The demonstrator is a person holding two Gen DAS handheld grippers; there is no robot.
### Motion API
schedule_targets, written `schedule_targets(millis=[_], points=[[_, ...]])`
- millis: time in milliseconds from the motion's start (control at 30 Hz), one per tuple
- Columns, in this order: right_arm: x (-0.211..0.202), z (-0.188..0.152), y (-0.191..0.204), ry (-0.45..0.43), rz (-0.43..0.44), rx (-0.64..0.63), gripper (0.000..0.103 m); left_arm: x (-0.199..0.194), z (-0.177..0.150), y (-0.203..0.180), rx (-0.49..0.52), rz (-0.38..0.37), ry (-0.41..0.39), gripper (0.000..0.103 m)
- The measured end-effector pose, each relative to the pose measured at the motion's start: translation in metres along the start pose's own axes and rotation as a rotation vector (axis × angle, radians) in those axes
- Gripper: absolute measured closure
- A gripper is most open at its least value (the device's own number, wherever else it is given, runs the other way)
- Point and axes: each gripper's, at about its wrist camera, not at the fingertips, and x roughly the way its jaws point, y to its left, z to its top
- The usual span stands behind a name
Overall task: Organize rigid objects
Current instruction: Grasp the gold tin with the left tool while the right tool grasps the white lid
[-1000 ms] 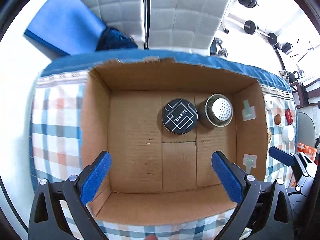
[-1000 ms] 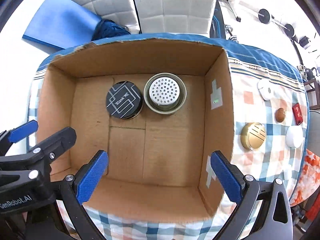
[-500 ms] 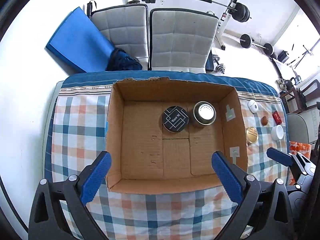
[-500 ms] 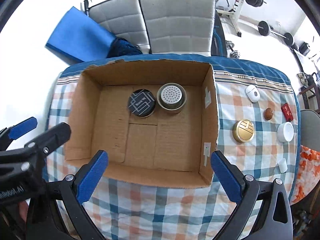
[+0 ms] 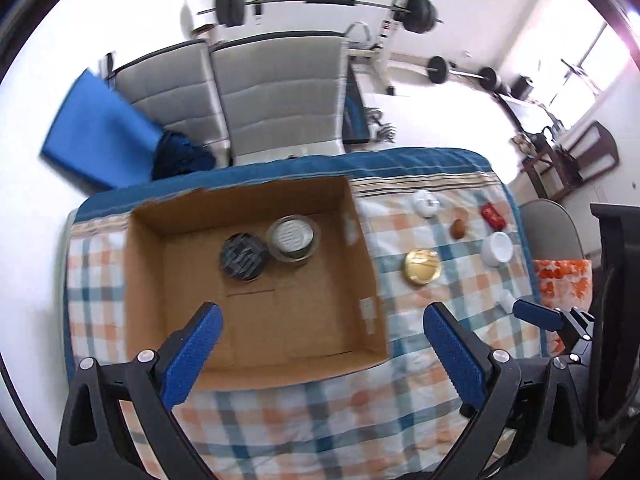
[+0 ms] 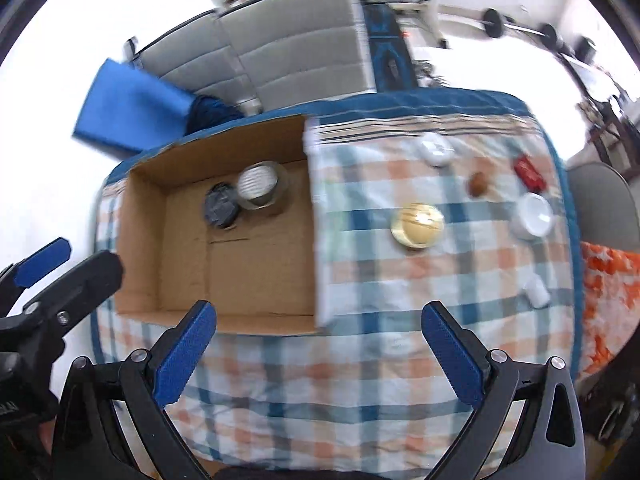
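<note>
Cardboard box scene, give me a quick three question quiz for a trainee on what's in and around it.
1. True or false: the cardboard box holds two round containers.
2. Which lies nearest the box's right wall? A) gold round tin B) red item C) white jar
3. Fill in: both the left gripper and the right gripper are ____ and hold nothing.

Key: 1 true: the black tin and the steel perforated-lid tin. 2 A. 3 open.

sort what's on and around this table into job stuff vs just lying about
Job:
cardboard box
black tin
silver tin
gold tin
white jar
brown knob
red item
white puck

Lying about:
blue mat
grey chairs
barbells
</note>
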Motion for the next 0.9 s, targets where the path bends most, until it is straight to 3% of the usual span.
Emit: schedule_targets(millis=[233, 433, 633, 833, 900], points=[[0.008, 0.038, -0.149, 0.016, -0.116, 0.171, 0.0, 0.071, 0.044, -0.097, 0.109, -0.029, 0.09, 0.0], [0.049, 0.066, -0.248, 0.067, -0.094, 0.275, 0.0, 0.155, 0.06, -0.143, 0.089, -0.032, 0.241, 0.0], [0.122, 0.093, -0.293, 0.151, -0.057, 0.331, 0.0, 0.232, 0.062, -0.153, 0.029, -0.003, 0.374, 0.0], [0.189, 0.105, -0.304, 0.245, -0.003, 0.366, 0.0, 0.277, 0.058, -0.15, 0.012, 0.015, 0.465, 0.0], [0.207, 0.108, -0.306, 0.269, 0.007, 0.374, 0.005, 0.292, 0.054, -0.147, -0.006, -0.002, 0.503, 0.0]])
